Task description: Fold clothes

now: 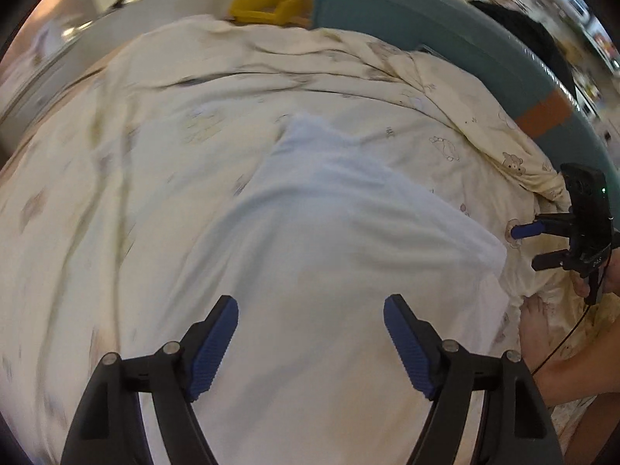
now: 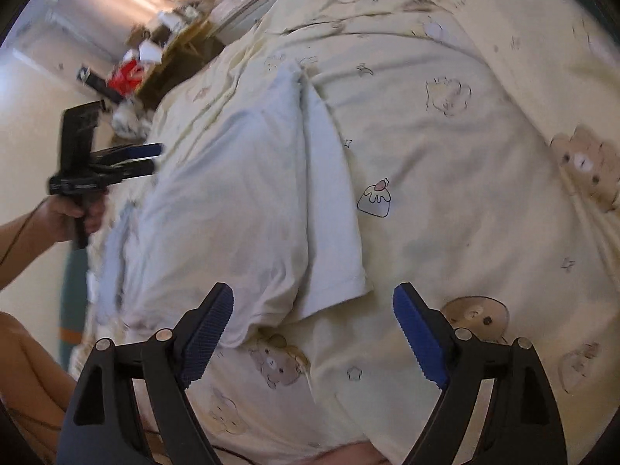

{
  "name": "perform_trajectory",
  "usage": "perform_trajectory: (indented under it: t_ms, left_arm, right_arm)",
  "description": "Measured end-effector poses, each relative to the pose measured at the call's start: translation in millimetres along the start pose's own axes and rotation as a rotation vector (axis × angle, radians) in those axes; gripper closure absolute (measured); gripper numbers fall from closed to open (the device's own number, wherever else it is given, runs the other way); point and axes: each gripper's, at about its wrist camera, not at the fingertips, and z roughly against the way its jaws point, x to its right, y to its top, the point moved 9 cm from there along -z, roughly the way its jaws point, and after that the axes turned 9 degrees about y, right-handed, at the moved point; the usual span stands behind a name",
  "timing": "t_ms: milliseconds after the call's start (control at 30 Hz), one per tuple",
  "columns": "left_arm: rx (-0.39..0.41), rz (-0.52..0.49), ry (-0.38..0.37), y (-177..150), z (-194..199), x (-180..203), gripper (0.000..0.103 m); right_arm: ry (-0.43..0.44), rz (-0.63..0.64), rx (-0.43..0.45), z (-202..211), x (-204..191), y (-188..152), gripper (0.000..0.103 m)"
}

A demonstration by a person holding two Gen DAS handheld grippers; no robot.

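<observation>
**Op:** White cotton garment (image 2: 248, 201), looks like a T-shirt, lies on the cream cartoon-bear bedsheet (image 2: 445, 178), mid-bed. One side flap with its short sleeve (image 2: 329, 209) is already turned in over the body, judging from the right wrist view. So I call it partly folded, not finished.

**Annotator:** Grippers?

**Op:** My left gripper (image 1: 310, 348) has its blue-padded jaws apart, nothing between them, hovering over the near part of the shirt. My right gripper (image 2: 314, 341) is spread wide too, empty, above the hem corner and the bare sheet beside it. Neither touches cloth as far as I can see.

**Annotator:** What's left?

**Op:** My guess: the other side still needs turning in, then the length-wise fold. Far end of the shirt is blurred in the left wrist view, can't tell how the collar sits. Hem corner is bunched and slightly lifted, may need smoothing first.

**Annotator:** Surroundings?

**Op:** Teal padded bed frame (image 1: 445, 27) along the far edge, yellow plastic thing (image 1: 267, 7) behind it, too blurred to name. Cluttered shelf off the bed, well apart from the shirt.
</observation>
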Motion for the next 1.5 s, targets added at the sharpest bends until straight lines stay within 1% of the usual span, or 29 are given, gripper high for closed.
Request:
perform_trajectory:
  t_ms: [33, 100, 133, 200, 267, 333, 400, 467, 533, 567, 700, 733, 767, 800, 833, 867, 900, 933, 1000, 1033, 1067, 1133, 1167, 1200, 1233, 1267, 1333, 1367, 1500]
  left_arm:
    - [-0.010, -0.027, 0.006, 9.7, -10.4, 1.1, 0.025]
    - [-0.027, -0.107, 0.067, 26.7, -30.6, -0.1, 0.025]
    - [-0.030, -0.123, 0.060, 36.4, -37.7, -0.1, 0.025]
    - [-0.034, -0.134, 0.038, 53.9, -48.1, -0.7, 0.025]
    - [-0.042, -0.121, -0.020, 74.3, -61.0, 0.1, 0.025]
    - [-0.037, -0.127, -0.084, 91.0, -69.8, 4.2, 0.025]
    - [-0.012, -0.188, -0.085, 109.3, -81.1, 9.5, 0.025]
    - [-0.026, -0.237, -0.110, 121.8, -93.6, 16.7, 0.025]
    - [-0.042, -0.263, -0.091, 134.1, -108.4, 19.4, 0.025]
    - [-0.058, -0.263, -0.115, 139.7, -114.3, 21.8, 0.025]
    - [-0.076, -0.288, -0.150, 152.6, -128.6, 36.6, 0.025]
    - [-0.078, -0.301, -0.163, 154.5, -129.8, 41.3, 0.026]
    - [-0.079, -0.314, -0.177, 156.4, -131.0, 46.1, 0.038]
    - [-0.081, -0.333, -0.178, 157.2, -131.5, 49.4, 0.043]
    - [-0.086, -0.356, -0.174, 156.6, -131.2, 52.2, 0.054]
    - [-0.090, -0.380, -0.170, 156.0, -130.9, 54.9, 0.079]
    - [-0.095, -0.403, -0.166, 155.4, -130.6, 57.6, 0.092]
    - [-0.099, -0.426, -0.162, 154.8, -130.3, 60.3, 0.099]
    - [-0.122, -0.452, -0.188, 150.1, -127.5, 63.8, 0.099]
    - [-0.130, -0.457, -0.199, 148.5, -125.8, 64.7, 0.099]
    - [-0.132, -0.464, -0.191, 147.8, -124.6, 62.9, 0.099]
    - [-0.135, -0.478, -0.174, 146.5, -122.4, 59.2, 0.099]
    - [-0.129, -0.475, -0.169, 147.5, -119.8, 57.0, 0.099]
    - [-0.123, -0.472, -0.163, 148.6, -117.0, 54.8, 0.099]
    - [-0.117, -0.469, -0.158, 149.7, -114.3, 52.5, 0.099]
    - [-0.110, -0.460, -0.159, 151.0, -111.1, 51.1, 0.099]
    - [-0.096, -0.451, -0.166, 152.7, -103.8, 48.5, 0.099]
    - [-0.085, -0.455, -0.157, 154.7, -101.2, 46.4, 0.099]
    - [-0.054, -0.433, -0.137, 156.7, -89.5, 42.9, 0.099]
  right_arm:
    - [0.019, -0.018, 0.004, -2.2, 3.7, 1.2, 0.015]
    - [0.055, -0.051, -0.005, -9.9, 10.9, 2.2, 0.015]
    - [0.073, -0.059, -0.016, -13.4, 12.5, 1.9, 0.015]
    - [0.106, -0.057, -0.025, -20.4, 13.0, 3.9, 0.015]
    - [0.115, -0.061, -0.032, -24.5, 15.5, 5.9, 0.015]
    - [0.158, -0.074, -0.032, -27.1, 16.0, 7.0, 0.015]
    - [0.199, -0.079, -0.037, -28.4, 15.1, 7.3, 0.015]
    - [0.202, -0.070, -0.046, -26.6, 18.1, 5.1, 0.015]
    - [0.213, -0.074, -0.047, -25.7, 21.0, 3.9, 0.015]
    - [0.223, -0.083, -0.043, -25.7, 22.3, 3.8, 0.015]
    - [0.245, -0.093, -0.036, -27.1, 23.1, 3.4, 0.015]
    - [0.248, -0.092, -0.036, -27.9, 22.2, 3.5, 0.015]
    - [0.259, -0.088, -0.032, -29.5, 20.2, 4.5, 0.016]
    - [0.269, -0.085, -0.029, -31.2, 18.2, 5.6, 0.016]
    - [0.269, -0.080, -0.023, -31.1, 16.6, 6.7, 0.018]
    - [0.275, -0.076, -0.029, -33.6, 14.2, 7.1, 0.022]
    - [0.282, -0.072, -0.035, -36.3, 11.8, 7.4, 0.025]
    - [0.286, -0.065, -0.041, -40.7, 8.3, 8.2, 0.027]
    - [0.293, -0.051, -0.052, -49.5, 1.3, 9.8, 0.041]
    - [0.295, -0.039, -0.080, -55.4, -2.8, 7.3, 0.047]
    - [0.297, -0.027, -0.109, -61.3, -6.8, 4.6, 0.058]
    - [0.219, 0.020, -0.212, -81.2, -10.1, -8.7, 0.059]
    - [0.198, 0.031, -0.228, -85.3, -10.3, -12.0, 0.065]
    - [0.171, 0.044, -0.223, -87.6, -9.4, -12.6, 0.080]
    - [0.142, 0.045, -0.225, -88.5, -6.2, -12.7, 0.087]
    - [0.137, 0.048, -0.219, -87.2, -7.0, -11.7, 0.092]
    - [0.129, 0.055, -0.208, -84.3, -8.8, -9.5, 0.094]
    - [0.117, 0.093, -0.206, -80.3, -16.3, -8.7, 0.094]
    - [0.128, 0.189, -0.211, -59.5, -51.0, -1.6, 0.094]
